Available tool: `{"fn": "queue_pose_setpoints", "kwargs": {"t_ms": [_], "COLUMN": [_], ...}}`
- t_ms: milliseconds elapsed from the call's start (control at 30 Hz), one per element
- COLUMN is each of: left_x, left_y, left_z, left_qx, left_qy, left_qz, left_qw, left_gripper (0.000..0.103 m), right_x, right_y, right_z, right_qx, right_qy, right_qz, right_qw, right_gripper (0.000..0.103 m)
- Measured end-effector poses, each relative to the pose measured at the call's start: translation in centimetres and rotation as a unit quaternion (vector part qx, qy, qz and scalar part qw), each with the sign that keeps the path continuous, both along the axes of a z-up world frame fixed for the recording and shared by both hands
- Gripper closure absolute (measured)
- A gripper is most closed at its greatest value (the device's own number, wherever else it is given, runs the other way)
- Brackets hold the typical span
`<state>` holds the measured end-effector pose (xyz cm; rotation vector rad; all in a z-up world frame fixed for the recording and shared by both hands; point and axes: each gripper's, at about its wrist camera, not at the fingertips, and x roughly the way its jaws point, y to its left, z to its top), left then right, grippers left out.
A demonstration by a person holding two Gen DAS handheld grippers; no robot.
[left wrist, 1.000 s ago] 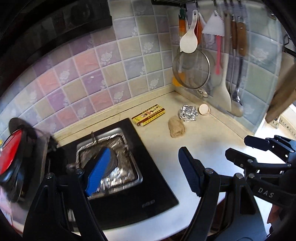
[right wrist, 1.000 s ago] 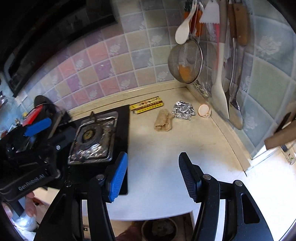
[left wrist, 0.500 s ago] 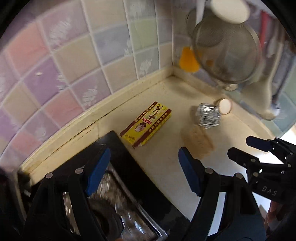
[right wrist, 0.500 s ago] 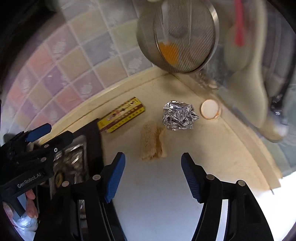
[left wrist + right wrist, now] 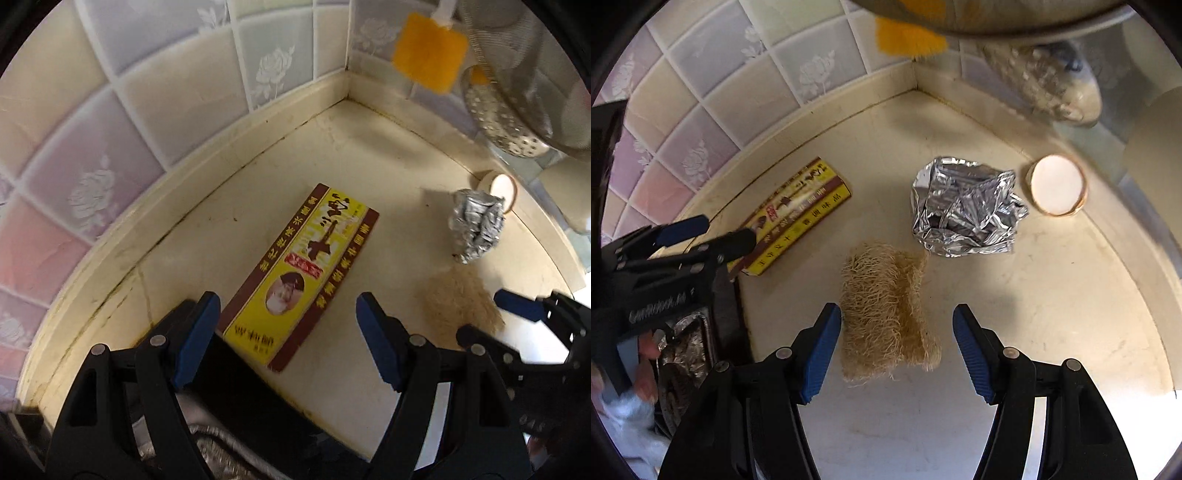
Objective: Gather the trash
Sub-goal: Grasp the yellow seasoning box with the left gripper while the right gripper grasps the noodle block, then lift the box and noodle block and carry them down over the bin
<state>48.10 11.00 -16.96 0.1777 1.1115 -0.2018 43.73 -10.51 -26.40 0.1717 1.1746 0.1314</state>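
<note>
A flat yellow and brown box (image 5: 303,273) lies on the cream counter (image 5: 369,155). Its near end sits between the blue pads of my open left gripper (image 5: 286,332), which hovers just above it. In the right wrist view a tan loofah scrubber (image 5: 882,310) lies between the fingers of my open right gripper (image 5: 895,328), and the pads do not press on it. Behind it rest a crumpled foil ball (image 5: 964,206) and a round white eggshell (image 5: 1058,184). The box (image 5: 798,218) and left gripper (image 5: 709,234) show at that view's left. The foil ball (image 5: 476,225), loofah (image 5: 458,302) and right gripper (image 5: 517,306) appear on the right of the left wrist view.
Tiled walls (image 5: 110,129) meet in a corner close behind the trash. A metal strainer (image 5: 517,122) and a yellow brush (image 5: 428,55) hang overhead at the right. The black stove (image 5: 258,406) with its foil liner (image 5: 687,354) borders the counter at the left. A person's hand (image 5: 646,369) holds the left gripper.
Both grippers dropped and moved forward into the counter corner. The box now lies between the left fingers and the loofah between the right fingers. The right jaws stand slightly wider.
</note>
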Motion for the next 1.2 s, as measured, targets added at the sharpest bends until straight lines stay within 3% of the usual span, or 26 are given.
{"fn": "queue_pose_setpoints", "kwargs": {"t_ms": [200, 367, 567, 967, 1200], "left_x": [2.6, 3.8, 4.1, -0.9, -7.7], "left_y": [-0.4, -0.7, -1.5, -5.0, -7.1], "left_z": [-2.4, -4.3, -5.1, -1.3, 2.7], "left_qx": [-0.009, -0.018, -0.005, -0.003, -0.007], "left_qy": [0.027, 0.058, 0.069, 0.025, -0.01], "left_qz": [0.0, 0.0, 0.012, -0.013, -0.029], "left_qw": [0.9996, 0.9982, 0.9975, 0.9996, 0.9995], "left_gripper": [0.029, 0.029, 0.034, 0.044, 0.048], "right_x": [0.8, 0.8, 0.2, -4.0, -8.0], "right_y": [1.0, 1.7, 1.1, -1.4, -2.7], "right_z": [-1.5, -2.0, -1.2, 1.7, 4.9], "right_qx": [0.001, 0.001, 0.01, 0.027, 0.028], "right_qy": [0.006, 0.005, -0.005, -0.023, -0.05], "right_qz": [0.007, 0.011, 0.004, -0.017, -0.021], "right_qw": [1.0, 1.0, 1.0, 0.999, 0.998], "right_gripper": [0.039, 0.062, 0.067, 0.071, 0.072]}}
